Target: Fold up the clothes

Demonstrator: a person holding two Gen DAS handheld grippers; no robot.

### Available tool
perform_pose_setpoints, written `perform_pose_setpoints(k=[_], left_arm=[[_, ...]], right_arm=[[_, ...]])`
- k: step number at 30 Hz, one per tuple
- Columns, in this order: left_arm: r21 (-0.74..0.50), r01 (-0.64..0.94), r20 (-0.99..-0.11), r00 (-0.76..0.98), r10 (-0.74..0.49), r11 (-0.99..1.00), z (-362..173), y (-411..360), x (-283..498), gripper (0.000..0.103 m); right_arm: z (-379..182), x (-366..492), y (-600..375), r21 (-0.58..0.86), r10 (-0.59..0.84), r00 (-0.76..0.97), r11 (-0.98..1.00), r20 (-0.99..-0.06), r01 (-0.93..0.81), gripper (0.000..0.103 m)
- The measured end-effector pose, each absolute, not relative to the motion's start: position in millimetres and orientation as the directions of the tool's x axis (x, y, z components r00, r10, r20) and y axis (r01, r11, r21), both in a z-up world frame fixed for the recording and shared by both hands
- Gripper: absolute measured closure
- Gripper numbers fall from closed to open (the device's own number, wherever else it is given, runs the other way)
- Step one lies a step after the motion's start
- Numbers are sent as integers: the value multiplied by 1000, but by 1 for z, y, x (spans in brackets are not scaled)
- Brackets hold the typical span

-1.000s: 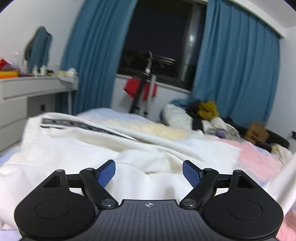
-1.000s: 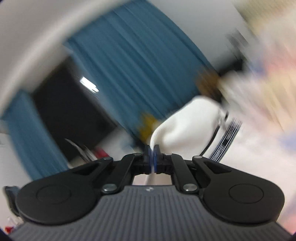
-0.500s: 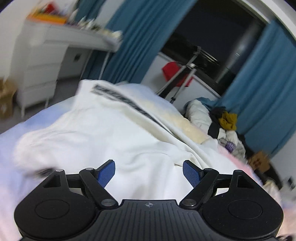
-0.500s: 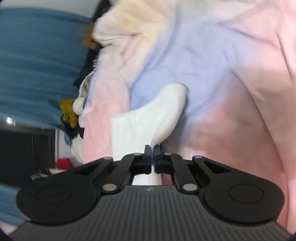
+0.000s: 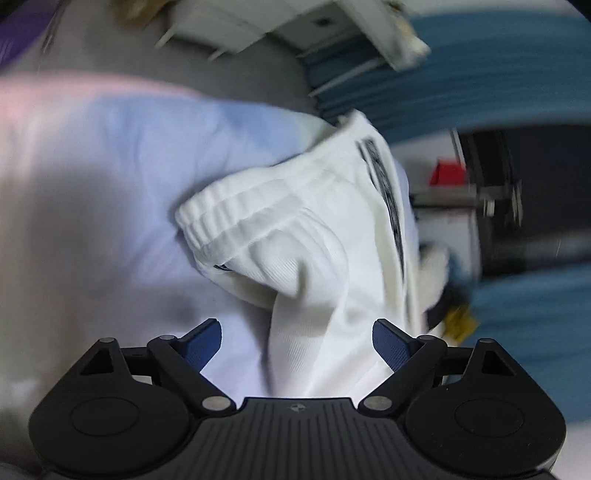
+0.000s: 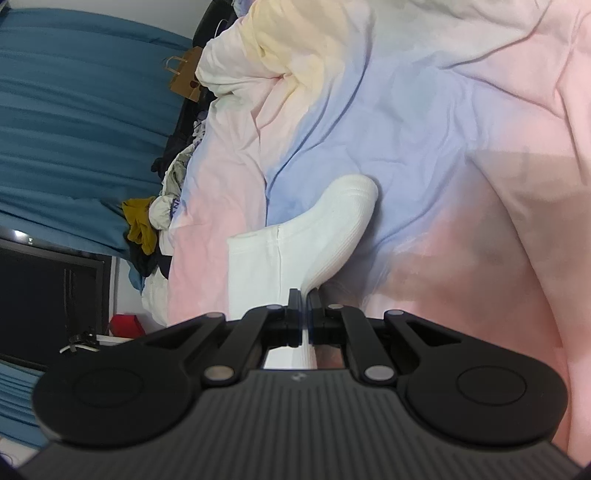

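A white garment (image 5: 314, 229) with a ribbed elastic waistband and a dark striped side band lies bunched on the pastel bed cover (image 5: 110, 177). In the left wrist view my left gripper (image 5: 297, 341) hangs over a fold of it; its jaws are opening and the blue pads (image 5: 388, 343) stand wide, clear of the cloth that lies between them. In the right wrist view my right gripper (image 6: 305, 314) is shut on a ribbed white cuff of the garment (image 6: 332, 236), which lies stretched over the bed cover (image 6: 443, 147). The picture from the left wrist is rolled and blurred.
A pink, blue and yellow duvet (image 6: 280, 55) is rumpled at the far side. A heap of clothes (image 6: 147, 221) and a brown paper bag (image 6: 188, 74) sit by blue curtains (image 6: 74, 110). A white dresser (image 5: 277, 22) stands beyond the bed edge.
The left gripper rolled sharply and swept sideways over the garment toward its waistband, jaws a little wider. The right gripper rolled and dropped to the bed, still clamped on the cuff, then held still.
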State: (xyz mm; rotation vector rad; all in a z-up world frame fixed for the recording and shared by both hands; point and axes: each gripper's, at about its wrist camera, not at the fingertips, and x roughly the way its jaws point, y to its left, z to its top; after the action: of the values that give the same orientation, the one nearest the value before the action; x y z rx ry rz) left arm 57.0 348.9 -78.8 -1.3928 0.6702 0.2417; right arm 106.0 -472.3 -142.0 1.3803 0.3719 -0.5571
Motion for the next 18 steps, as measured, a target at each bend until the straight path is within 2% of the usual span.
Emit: perform_pose_setpoints(k=[2,5,7,9,14,18], left_arm=[[-841,-522,-541,808,-233,140,-94,351,70,20],[-825,-547,-564,808,-170,141,-102,361,82,42],[-820,-553,-571,809,-139,149,-99,367,88,71],[-810,-550,-577,808,-115,204,-88,368,92,85],[-777,-429,-525,845,-99,460,-23,362,105,91],[-753,-380,-490,869,-72,537,14,363,95,92]], right_arm=[[-142,110,-473,812,-154,817,110,-555,572,97],[-145,113,-472,811,-165,816,116,-554,574,97],[-148,115,-473,803,-168,808,113,-565,585,97],[-152,117,-474,798,-168,800,98,-576,595,97],[-156,120,-474,789,-171,790,93,-589,608,97],[-142,118,-470,845,-194,855,159,-481,511,97]])
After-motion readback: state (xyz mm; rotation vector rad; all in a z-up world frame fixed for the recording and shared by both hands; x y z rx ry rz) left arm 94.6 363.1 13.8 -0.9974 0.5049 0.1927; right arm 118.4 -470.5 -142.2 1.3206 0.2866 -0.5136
